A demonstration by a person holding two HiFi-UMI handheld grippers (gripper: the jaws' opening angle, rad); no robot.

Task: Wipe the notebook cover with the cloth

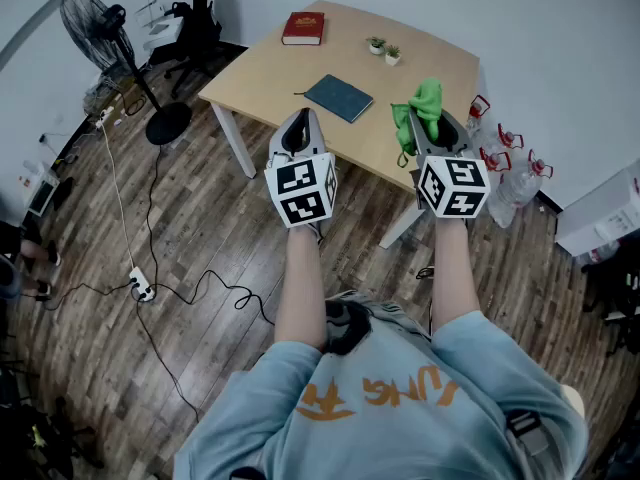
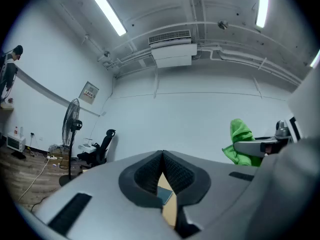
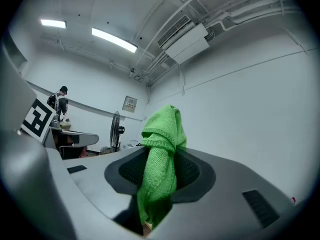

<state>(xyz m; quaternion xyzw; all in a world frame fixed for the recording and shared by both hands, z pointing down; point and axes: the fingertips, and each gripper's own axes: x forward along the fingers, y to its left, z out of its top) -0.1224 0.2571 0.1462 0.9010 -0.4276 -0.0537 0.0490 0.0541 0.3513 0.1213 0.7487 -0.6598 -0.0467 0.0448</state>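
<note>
Two sets of tongs are held up side by side in front of the person, both short of the surface (image 1: 262, 72) and pointing toward it. The right tongs (image 1: 432, 124) are clamped on the green cloth (image 1: 421, 106). In the right gripper view the cloth stands bunched between the pads, a hood of it rising above the tips and a tail hanging below. That looks like a grip made for carrying, with enough loose fabric underneath to be pressed flat on a cover. The left tongs (image 1: 300, 128) have their tips pressed together and nothing between them. Through the small gap below the tips, the left gripper view shows only a sliver of the surface and a corner of the notebook (image 1: 339, 98). I would guess this one is kept free to steady the notebook while the other wipes.

The notebook, dark blue-grey, lies flat and closed near the middle of the surface, in the upper centre of the head view, just beyond both sets of tongs and touched by neither. No wiping is under way yet. A red book (image 1: 303, 28) sits at the far edge and two small potted plants (image 1: 384, 50) stand to its right, all well apart from the notebook, so the sweep has room. Water bottles (image 1: 508, 173) stand on the floor at the right.
</note>
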